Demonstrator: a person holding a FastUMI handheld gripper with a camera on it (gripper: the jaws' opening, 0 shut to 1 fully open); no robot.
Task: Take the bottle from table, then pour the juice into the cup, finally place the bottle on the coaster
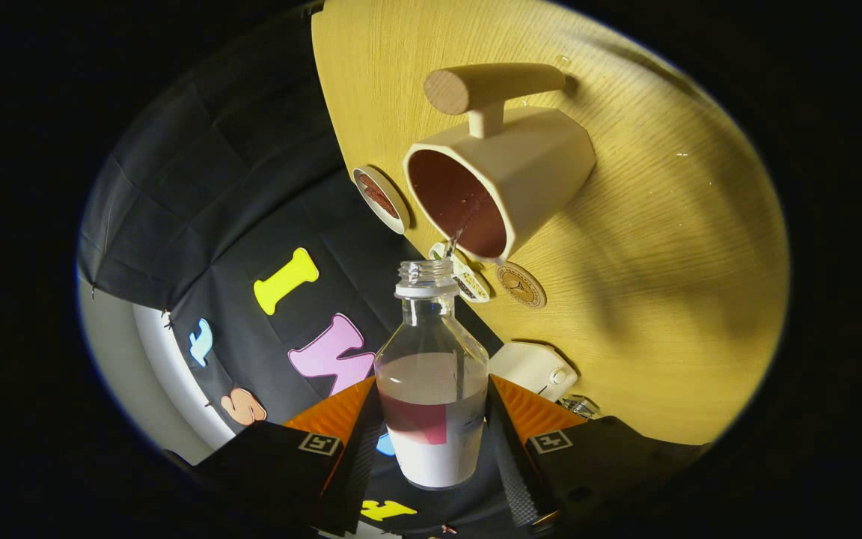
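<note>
Your claw (432,438) is closed on the clear bottle (432,389) at lower centre, both fingers pressing its sides. The bottle's long axis runs up the frame, its open neck pointing at the beige cup (502,180) in the upper middle, on the wooden table (663,247). A thin stream reaches the cup's mouth. A round coaster (521,285) lies just below the cup.
</note>
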